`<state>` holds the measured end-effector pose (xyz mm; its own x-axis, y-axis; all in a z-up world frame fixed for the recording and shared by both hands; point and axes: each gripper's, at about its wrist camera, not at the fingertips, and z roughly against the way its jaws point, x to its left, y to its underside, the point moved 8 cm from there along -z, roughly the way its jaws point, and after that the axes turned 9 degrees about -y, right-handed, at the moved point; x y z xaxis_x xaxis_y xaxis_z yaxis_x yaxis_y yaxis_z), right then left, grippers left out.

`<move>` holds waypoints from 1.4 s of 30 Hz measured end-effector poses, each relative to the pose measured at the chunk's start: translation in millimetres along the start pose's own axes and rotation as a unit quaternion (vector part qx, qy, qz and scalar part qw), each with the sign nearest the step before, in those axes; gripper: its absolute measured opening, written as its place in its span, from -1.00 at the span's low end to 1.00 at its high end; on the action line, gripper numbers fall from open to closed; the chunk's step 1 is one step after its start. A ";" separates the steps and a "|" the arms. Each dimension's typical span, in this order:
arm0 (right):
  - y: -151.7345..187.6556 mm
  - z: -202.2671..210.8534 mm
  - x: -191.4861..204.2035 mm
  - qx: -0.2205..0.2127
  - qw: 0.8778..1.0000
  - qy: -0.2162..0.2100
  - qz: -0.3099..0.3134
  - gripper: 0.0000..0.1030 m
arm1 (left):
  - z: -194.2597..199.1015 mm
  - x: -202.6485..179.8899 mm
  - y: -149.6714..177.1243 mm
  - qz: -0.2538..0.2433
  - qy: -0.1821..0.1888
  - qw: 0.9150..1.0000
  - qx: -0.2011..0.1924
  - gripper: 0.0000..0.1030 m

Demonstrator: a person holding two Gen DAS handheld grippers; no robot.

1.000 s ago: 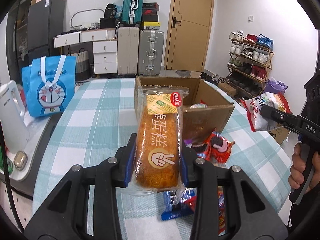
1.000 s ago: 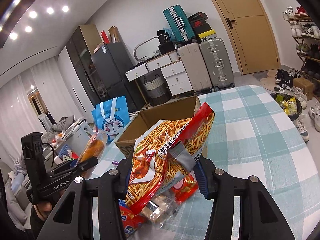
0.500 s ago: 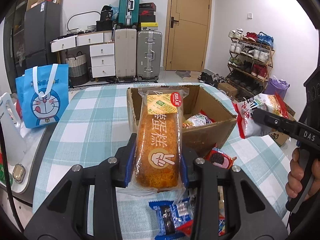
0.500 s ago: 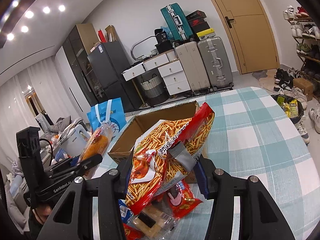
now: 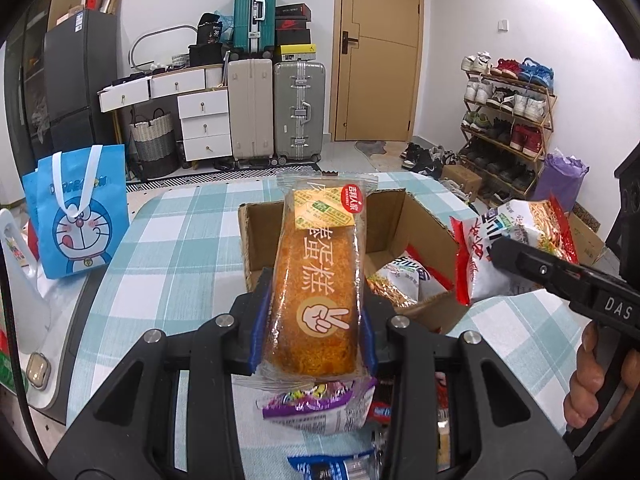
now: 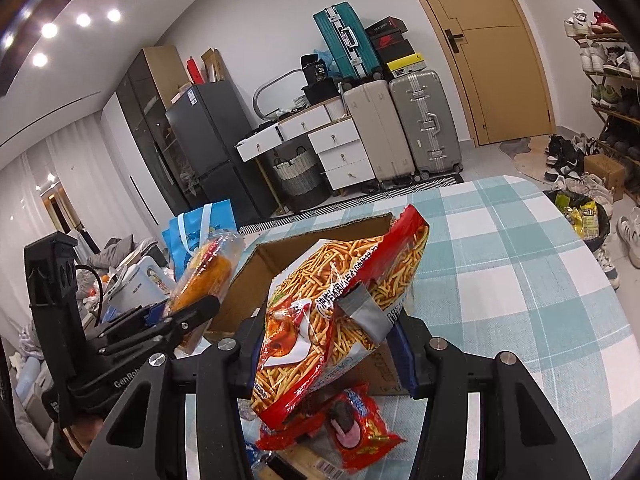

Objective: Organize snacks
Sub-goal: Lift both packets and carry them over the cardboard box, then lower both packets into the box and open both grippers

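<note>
The box [image 5: 416, 240] is sitting open on the counter [image 5: 168, 248], just ahead of both grippers. Left gripper [image 5: 314, 320] is clamping the cake [image 5: 316, 280], long axis pointing boxward; right gripper [image 6: 326, 344] is gripping the fries bag [image 6: 340, 300], nearer.

The cake [image 5: 316, 280] has a clear, glossy plastic wrap, and the chip bag [image 6: 340, 304] is shiny foil-like plastic. The box [image 5: 416, 220] is matt brown cardboard. A checked cloth covers the surface [image 5: 180, 240].
</note>
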<state>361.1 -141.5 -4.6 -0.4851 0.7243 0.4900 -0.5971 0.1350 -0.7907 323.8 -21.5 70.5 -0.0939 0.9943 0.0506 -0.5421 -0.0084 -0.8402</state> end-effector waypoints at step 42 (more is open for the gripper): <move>-17.4 -60.8 5.9 0.032 0.999 0.016 0.040 0.60 | -56.9 -0.1 -7.2 -0.015 0.003 0.999 0.038 -0.15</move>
<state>407.5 -98.4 -10.3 -0.5131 0.7517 0.4143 -0.5974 0.0339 -0.8012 375.2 -15.4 45.8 -0.0713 0.9949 0.0717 -0.6057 0.0139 -0.7955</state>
